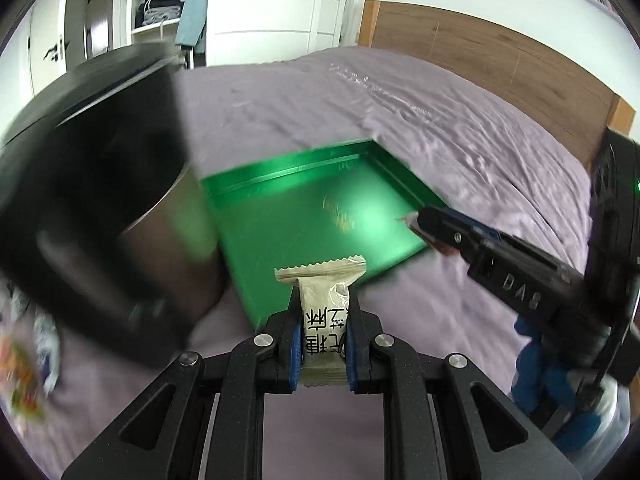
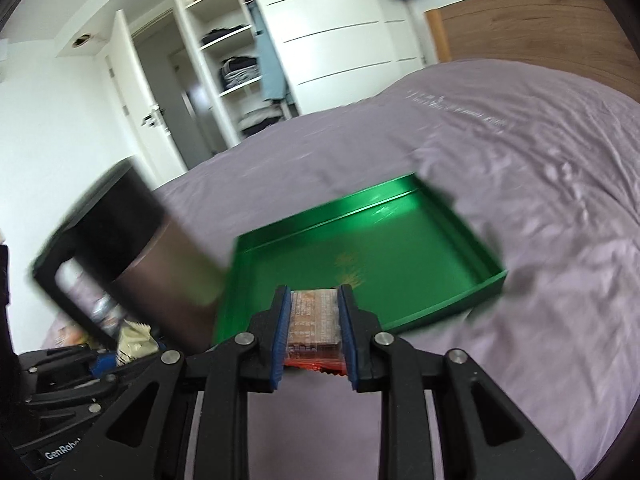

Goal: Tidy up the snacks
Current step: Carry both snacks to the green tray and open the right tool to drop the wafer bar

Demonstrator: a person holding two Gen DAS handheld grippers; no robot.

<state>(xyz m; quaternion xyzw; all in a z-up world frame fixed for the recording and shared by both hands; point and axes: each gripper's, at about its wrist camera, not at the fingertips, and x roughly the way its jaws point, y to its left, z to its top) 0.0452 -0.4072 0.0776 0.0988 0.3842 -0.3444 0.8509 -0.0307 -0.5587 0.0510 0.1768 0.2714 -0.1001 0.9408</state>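
The left gripper (image 1: 322,332) squeezes a pale snack pack (image 1: 324,300); the right gripper (image 2: 314,334) squeezes a red snack (image 2: 316,324). Both are near the green tray (image 2: 440,308). The packs could miss it or bump the dark can (image 2: 160,252).

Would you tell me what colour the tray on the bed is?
Shiny green tray, clearest in the right wrist view.

Your tray (image 1: 320,216) lies on the bed (image 1: 460,120), ahead of both grippers. To its left stands the mug (image 1: 100,208), touching or just beside the tray's left wall — I cannot tell which. The headboard (image 1: 480,56) stands behind the bed on the right, the wardrobe (image 2: 248,52) behind on the left. Loose snack packets (image 1: 24,380) lie left of the mug.
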